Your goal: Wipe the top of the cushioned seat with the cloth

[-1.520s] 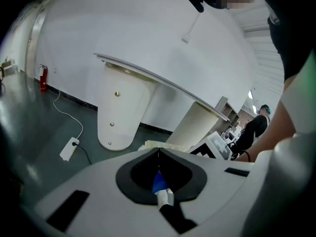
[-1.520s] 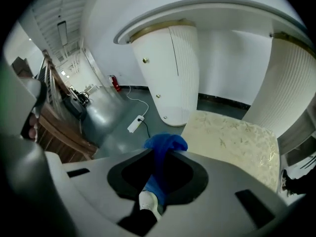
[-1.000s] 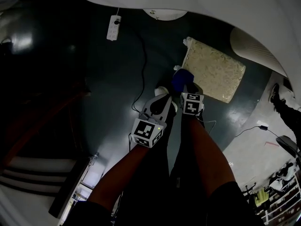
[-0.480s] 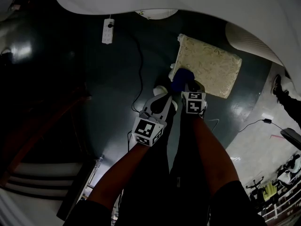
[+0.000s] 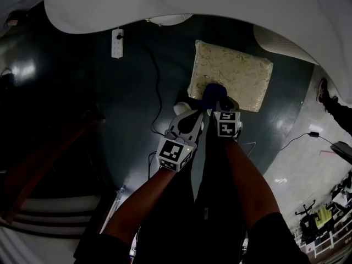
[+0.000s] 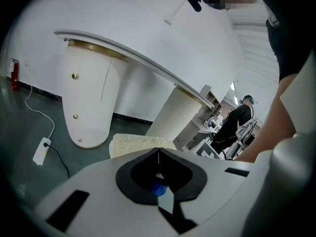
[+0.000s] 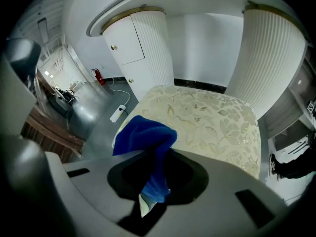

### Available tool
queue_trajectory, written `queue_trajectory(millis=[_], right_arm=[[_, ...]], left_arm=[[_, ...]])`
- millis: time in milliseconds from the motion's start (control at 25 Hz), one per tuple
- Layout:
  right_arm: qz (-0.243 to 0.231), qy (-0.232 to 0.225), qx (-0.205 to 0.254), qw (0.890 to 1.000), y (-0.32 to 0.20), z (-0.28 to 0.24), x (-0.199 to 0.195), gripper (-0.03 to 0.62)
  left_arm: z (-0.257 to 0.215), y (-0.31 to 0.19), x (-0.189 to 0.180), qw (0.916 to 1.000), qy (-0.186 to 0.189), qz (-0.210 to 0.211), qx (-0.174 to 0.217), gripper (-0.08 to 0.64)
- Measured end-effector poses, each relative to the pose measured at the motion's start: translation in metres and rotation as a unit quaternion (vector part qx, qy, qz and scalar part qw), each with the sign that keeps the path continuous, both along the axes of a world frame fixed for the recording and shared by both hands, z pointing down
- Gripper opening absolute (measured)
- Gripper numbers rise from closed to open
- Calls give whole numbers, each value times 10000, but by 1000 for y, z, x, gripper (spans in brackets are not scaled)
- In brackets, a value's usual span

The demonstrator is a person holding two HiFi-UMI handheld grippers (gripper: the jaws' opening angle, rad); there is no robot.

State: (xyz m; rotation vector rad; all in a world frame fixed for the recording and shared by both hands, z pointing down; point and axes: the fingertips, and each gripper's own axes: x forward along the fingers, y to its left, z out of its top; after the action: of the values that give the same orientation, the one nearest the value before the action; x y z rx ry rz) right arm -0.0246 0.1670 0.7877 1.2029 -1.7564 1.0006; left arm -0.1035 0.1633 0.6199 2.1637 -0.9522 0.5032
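Note:
The cushioned seat [image 5: 231, 81] is a cream, leaf-patterned square on the dark floor, just beyond both grippers. It fills the middle of the right gripper view [image 7: 207, 122] and shows as a pale edge in the left gripper view [image 6: 138, 143]. My right gripper [image 7: 155, 154] is shut on a blue cloth [image 7: 145, 135], which bunches up above the jaws. In the head view the cloth [image 5: 212, 95] sits at the seat's near edge, with the right gripper [image 5: 220, 106] behind it. My left gripper [image 5: 190, 117] is beside it to the left; its jaws [image 6: 158, 154] meet, shut.
A white curved counter [image 5: 220, 4] arches over the seat on ribbed white pillars [image 7: 269, 58]. A power strip [image 5: 117, 36] and its cable [image 5: 157, 87] lie on the floor to the left. Dark wooden furniture [image 5: 44, 147] is at far left. Someone stands at the right [image 6: 237, 127].
The seat has shifted left and nearer in the head view. The blue cloth, earlier beside the seat's near corner, now overlaps its near edge. Both grippers keep their grip and spacing.

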Motion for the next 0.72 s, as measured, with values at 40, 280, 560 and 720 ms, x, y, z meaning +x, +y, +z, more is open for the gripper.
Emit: queue_trajectory(millis=[40, 280, 560, 720], right_arm=[[-11, -8, 5, 10000, 0, 1, 3, 84], [68, 60, -32, 10000, 1, 1, 26, 84], [386, 56, -192, 9991, 9, 4, 60, 84], [479, 107, -162, 9987, 15, 9, 79, 84]], left_arm=[[0, 0, 5, 10000, -12, 46, -4, 17], [2, 6, 34, 9991, -19, 427, -68, 17], [0, 0, 57, 9978, 19, 665, -58, 17], [-2, -2, 65, 9974, 50, 709, -65, 17]])
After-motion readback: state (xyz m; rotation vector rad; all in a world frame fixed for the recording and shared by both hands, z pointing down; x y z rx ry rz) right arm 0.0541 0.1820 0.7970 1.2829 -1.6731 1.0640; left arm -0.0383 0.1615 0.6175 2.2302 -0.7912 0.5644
